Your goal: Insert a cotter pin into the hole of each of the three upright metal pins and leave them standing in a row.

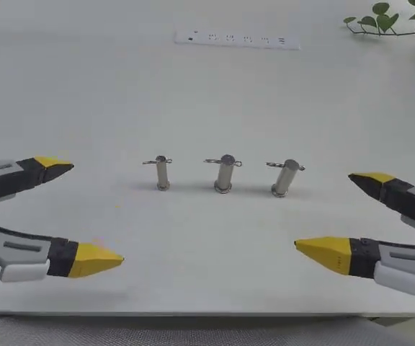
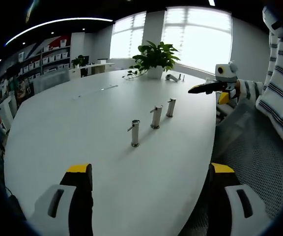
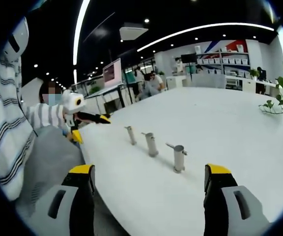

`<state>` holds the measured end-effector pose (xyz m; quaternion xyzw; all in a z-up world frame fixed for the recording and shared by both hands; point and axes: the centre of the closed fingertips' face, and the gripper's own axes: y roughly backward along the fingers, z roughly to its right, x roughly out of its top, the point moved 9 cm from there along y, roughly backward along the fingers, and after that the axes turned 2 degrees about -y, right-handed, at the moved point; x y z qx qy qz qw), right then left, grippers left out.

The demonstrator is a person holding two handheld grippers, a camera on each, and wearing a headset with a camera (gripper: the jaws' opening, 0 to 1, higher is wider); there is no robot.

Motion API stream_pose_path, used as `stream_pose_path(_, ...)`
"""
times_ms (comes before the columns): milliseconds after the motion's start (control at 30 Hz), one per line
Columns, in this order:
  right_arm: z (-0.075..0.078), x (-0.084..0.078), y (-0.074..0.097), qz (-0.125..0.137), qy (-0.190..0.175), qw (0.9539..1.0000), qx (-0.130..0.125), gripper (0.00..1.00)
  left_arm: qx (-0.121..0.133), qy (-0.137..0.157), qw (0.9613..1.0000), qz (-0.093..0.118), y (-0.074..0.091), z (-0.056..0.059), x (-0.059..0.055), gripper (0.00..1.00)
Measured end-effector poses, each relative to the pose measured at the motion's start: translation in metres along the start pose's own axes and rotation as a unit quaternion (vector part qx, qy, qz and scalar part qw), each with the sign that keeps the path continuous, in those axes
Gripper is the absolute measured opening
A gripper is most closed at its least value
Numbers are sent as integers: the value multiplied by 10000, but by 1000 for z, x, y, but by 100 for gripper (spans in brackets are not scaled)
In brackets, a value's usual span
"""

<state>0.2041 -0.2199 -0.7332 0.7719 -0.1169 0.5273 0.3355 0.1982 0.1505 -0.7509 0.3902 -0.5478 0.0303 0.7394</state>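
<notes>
Metal pins [image 1: 223, 174] stood in a row on the bench [image 1: 207, 86], each with a cotter pin [image 1: 236, 163] through its top (all three seated, apparently). Left tongs [image 1: 96, 213] and right tongs [image 1: 323, 211] flanked them, wide open, empty. Risk: a careless sweep could topple one.

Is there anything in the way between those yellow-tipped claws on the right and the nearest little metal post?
Nothing visible. Only bare table lies between the open right gripper and the rightmost metal pin, which already carries its cotter pin.
</notes>
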Motion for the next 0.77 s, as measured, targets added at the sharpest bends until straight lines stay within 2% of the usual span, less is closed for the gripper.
stream_pose_path(67,-1,-3,2,-34,-47,10000,-7,94,101,334,9992,181,2,2,1,99)
stream_pose_path(267,-5,-10,6,-130,-154,9997,-124,100,192,525,9979,319,8,12,0,99)
stream_pose_path(400,-5,-13,8,-196,-287,9992,-199,100,320,570,9975,281,13,18,-2,99)
stream_pose_path(767,1,-15,15,-339,-421,9979,-351,100,526,639,9966,52,25,21,-4,99)
